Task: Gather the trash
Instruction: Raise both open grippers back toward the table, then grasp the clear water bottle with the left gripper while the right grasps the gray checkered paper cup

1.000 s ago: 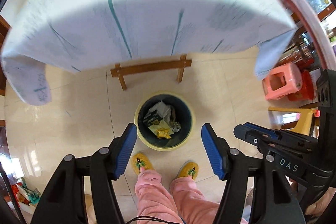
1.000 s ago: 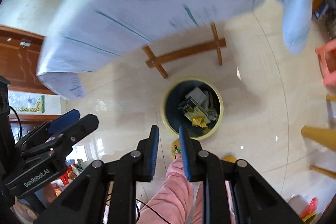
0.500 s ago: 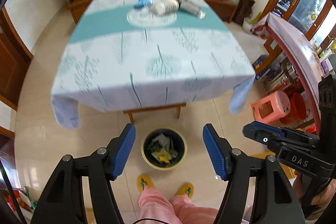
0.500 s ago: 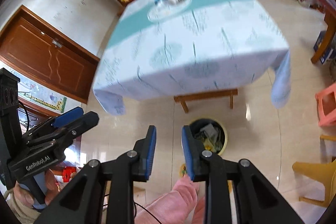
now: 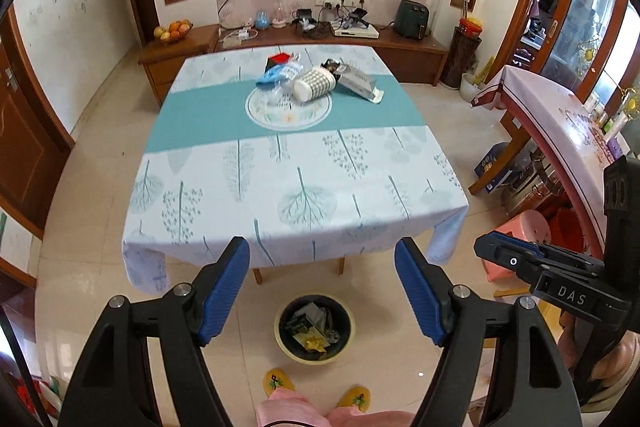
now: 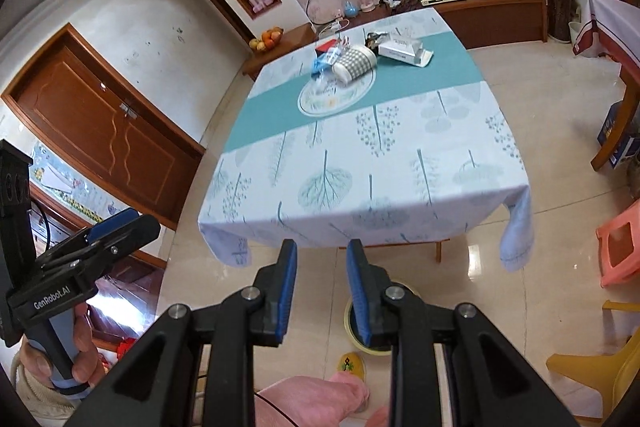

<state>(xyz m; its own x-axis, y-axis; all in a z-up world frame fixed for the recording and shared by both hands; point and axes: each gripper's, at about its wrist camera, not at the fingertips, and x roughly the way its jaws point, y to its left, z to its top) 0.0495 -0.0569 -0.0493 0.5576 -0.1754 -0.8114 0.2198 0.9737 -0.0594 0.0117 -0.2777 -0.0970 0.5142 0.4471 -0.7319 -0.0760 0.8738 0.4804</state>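
A yellow-rimmed trash bin (image 5: 315, 329) with litter in it stands on the floor in front of the table (image 5: 296, 183); in the right wrist view its rim (image 6: 349, 323) peeks out behind my fingers. Trash lies at the table's far middle: a checked paper cup (image 5: 314, 84), a blue wrapper (image 5: 276, 74), a clear wrapper (image 5: 276, 97), a grey box (image 5: 360, 83). The cup (image 6: 354, 63) and box (image 6: 404, 47) also show in the right wrist view. My left gripper (image 5: 322, 291) is wide open and empty. My right gripper (image 6: 322, 293) is partly open and empty. Both are short of the table's near edge.
A pink stool (image 5: 516, 243) and another clothed table (image 5: 560, 123) stand to the right. A yellow chair (image 6: 600, 359) is at the lower right. A wooden door (image 6: 104, 131) is to the left. My slippered feet (image 5: 316, 391) are behind the bin.
Both grippers have swung up from looking down at the bin to looking across the tabletop. The jaws have kept their openings.
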